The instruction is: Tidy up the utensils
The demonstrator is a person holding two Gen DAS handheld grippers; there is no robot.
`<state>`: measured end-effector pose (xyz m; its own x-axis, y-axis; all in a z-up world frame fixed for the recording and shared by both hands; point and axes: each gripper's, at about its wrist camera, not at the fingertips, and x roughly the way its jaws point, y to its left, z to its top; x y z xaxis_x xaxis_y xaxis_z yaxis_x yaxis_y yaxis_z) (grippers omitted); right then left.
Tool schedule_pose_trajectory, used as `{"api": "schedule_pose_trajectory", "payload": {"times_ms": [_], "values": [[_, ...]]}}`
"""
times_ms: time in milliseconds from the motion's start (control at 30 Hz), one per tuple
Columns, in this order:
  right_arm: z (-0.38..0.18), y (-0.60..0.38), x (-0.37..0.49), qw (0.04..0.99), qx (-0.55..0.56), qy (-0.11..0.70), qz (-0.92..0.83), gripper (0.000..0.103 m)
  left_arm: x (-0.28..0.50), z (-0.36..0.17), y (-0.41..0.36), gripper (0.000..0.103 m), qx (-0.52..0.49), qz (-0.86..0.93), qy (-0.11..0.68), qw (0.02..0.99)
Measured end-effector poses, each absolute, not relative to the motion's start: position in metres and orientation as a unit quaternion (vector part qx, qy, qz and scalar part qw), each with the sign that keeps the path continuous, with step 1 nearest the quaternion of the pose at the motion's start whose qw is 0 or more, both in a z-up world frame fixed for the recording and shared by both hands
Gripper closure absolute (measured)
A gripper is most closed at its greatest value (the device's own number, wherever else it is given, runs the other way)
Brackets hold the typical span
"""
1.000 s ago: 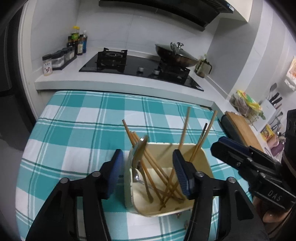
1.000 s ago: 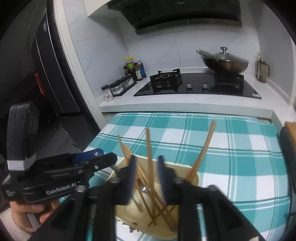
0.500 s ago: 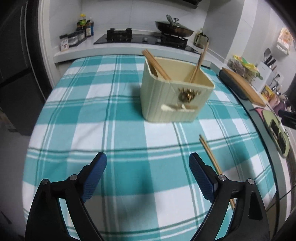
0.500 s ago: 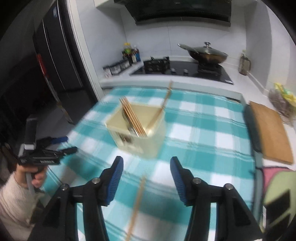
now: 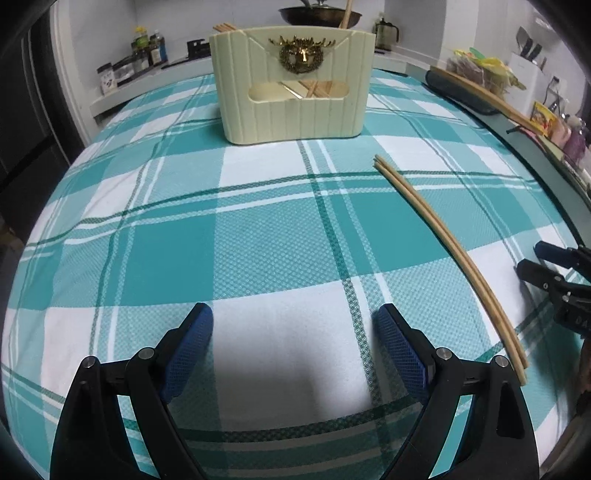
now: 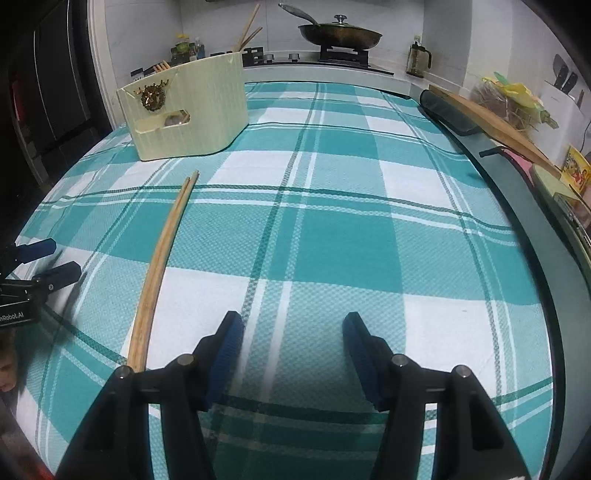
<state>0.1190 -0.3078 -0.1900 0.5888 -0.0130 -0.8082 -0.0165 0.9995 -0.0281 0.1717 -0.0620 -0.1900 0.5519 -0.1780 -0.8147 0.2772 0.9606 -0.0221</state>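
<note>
On the checked cloth (image 5: 258, 236), a pair of chopsticks (image 5: 443, 236) lies between both empty grippers, left gripper (image 5: 295, 343) spread wide, right gripper (image 6: 293, 347) half-spread. Light, stiff, slick sticks, likely rolling apart; pinch both mid-length, then holder (image 5: 291, 81).

Pair of wooden chopsticks (image 5: 447, 236) lying flat on teal-and-white checked tablecloth (image 5: 258, 236), side by side and touching, tips toward the holder, well apart from it. Cream ribbed utensil holder (image 5: 291, 85) upright at the far side of the cloth, gold antler emblem on front, slot cutout below it. More chopsticks (image 6: 248, 27) stand tilted inside, ends above the rim.
</note>
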Motion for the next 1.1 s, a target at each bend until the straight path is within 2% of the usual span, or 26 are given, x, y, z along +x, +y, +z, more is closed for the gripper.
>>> {"api": "schedule_pose_trajectory", "payload": {"times_ms": [267, 733, 1100], "values": [[-0.194, -0.304, 0.121, 0.897, -0.016, 0.442, 0.001, 0.044, 0.173, -0.195, -0.067, 0.0, 0.058, -0.123, 0.454, 0.881], [-0.195, -0.305, 0.121, 0.897, -0.015, 0.442, 0.002, 0.043, 0.177, -0.194, -0.069, 0.0, 0.056, -0.118, 0.467, 0.875], [-0.195, -0.305, 0.12, 0.897, -0.014, 0.441, 0.002, 0.043, 0.18, -0.177, -0.095, 0.001, 0.017, -0.145, 0.487, 0.861]]}}
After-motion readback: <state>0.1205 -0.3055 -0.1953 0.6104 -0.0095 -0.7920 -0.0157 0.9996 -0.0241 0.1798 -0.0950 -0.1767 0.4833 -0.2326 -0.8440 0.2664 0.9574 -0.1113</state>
